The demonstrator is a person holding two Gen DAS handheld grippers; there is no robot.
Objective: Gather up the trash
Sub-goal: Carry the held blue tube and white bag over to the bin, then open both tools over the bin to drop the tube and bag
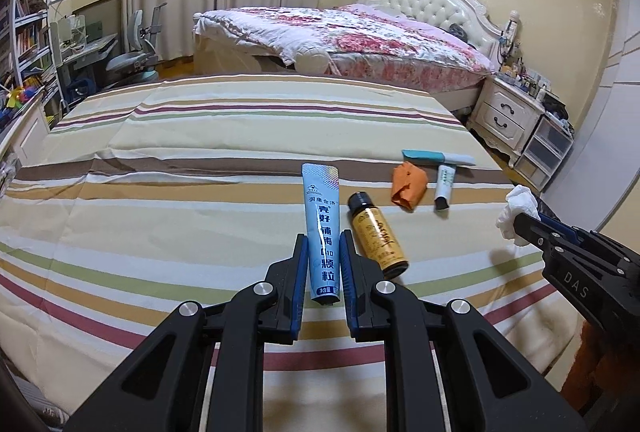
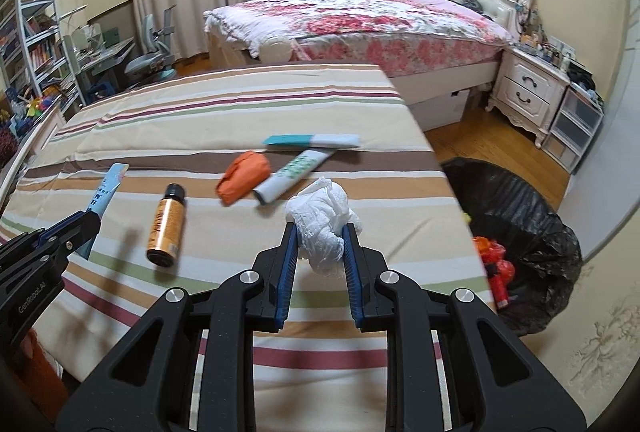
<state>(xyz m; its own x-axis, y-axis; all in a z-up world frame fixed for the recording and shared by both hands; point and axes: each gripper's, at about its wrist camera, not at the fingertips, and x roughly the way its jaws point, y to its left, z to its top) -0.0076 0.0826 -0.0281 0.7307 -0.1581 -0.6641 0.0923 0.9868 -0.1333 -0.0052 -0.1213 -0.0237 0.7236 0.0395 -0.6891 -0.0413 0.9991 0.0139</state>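
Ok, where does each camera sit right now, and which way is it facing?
Left wrist: on the left gripper, looking forward and down over the striped table; jaws shut on a blue sachet; right gripper at right.
Right wrist: on the right gripper, same direction; jaws pinch crumpled tissue; trash bin at right.
Shared: amber bottle, orange wrapper.

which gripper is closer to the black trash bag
Right. The right gripper, holding the tissue, sits beside the trash bag; the left gripper is farther away, past the amber bottle.
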